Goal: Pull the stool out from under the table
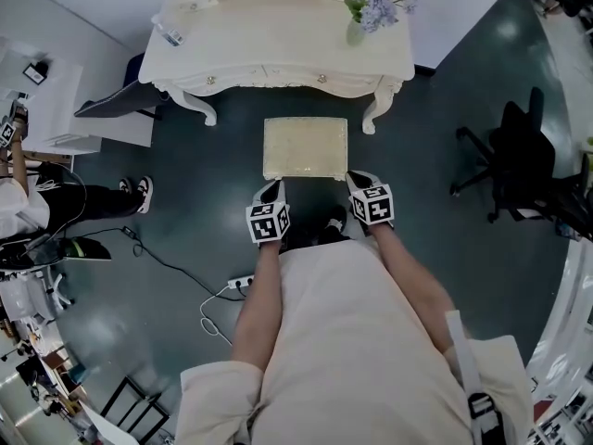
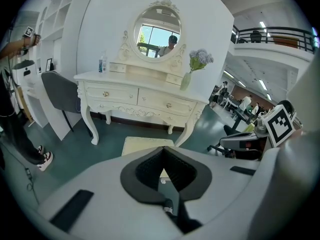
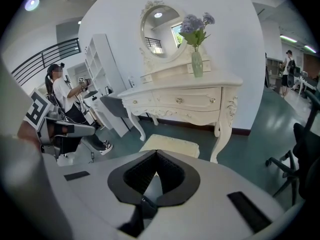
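Stool (image 1: 305,147) just beside white table (image 1: 278,28)

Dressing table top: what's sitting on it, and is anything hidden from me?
On the dressing table stand an oval mirror, a vase of purple flowers at one end and a bottle at the other. The drawers are closed, so their contents are hidden.

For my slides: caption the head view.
Left claw and right claw, both closed, at the near corners of a cream rectangular cushioned stool before a white carved dressing table.
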`<state>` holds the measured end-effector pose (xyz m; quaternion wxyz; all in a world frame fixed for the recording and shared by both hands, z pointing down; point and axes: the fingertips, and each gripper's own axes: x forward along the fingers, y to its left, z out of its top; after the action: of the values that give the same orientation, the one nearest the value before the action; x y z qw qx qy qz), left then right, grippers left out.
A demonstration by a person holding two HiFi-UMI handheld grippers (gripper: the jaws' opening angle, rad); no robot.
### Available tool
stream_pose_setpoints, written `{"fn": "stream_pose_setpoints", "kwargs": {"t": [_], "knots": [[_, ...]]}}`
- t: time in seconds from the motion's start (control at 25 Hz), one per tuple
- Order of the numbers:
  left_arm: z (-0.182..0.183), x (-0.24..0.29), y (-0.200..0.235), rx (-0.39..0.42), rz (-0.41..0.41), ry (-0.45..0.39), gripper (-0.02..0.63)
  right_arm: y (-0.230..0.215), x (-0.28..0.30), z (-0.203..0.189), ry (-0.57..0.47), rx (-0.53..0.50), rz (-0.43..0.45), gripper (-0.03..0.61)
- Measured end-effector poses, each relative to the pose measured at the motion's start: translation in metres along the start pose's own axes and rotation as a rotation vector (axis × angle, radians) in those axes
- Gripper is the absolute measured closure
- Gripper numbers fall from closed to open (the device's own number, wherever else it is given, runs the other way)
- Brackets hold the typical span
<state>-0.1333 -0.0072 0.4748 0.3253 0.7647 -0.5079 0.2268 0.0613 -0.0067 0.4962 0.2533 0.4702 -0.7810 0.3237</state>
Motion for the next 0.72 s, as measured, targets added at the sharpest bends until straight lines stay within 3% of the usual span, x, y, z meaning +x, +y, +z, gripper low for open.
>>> {"fn": "stream_pose_setpoints", "kwargs": {"t": [0.56,0.72], "knots": [[0.004,0.000,0.009,-0.003,0.028,-0.021,0.598,0.001,0.000,0.007,-0.005,-0.002,-0.002,0.535],[0.029,-0.006,0.014,0.010,0.054,-0.065,0.598,-0.012,-0.008,0.029,-0.047,0.016,-0.033,0.535]]}}
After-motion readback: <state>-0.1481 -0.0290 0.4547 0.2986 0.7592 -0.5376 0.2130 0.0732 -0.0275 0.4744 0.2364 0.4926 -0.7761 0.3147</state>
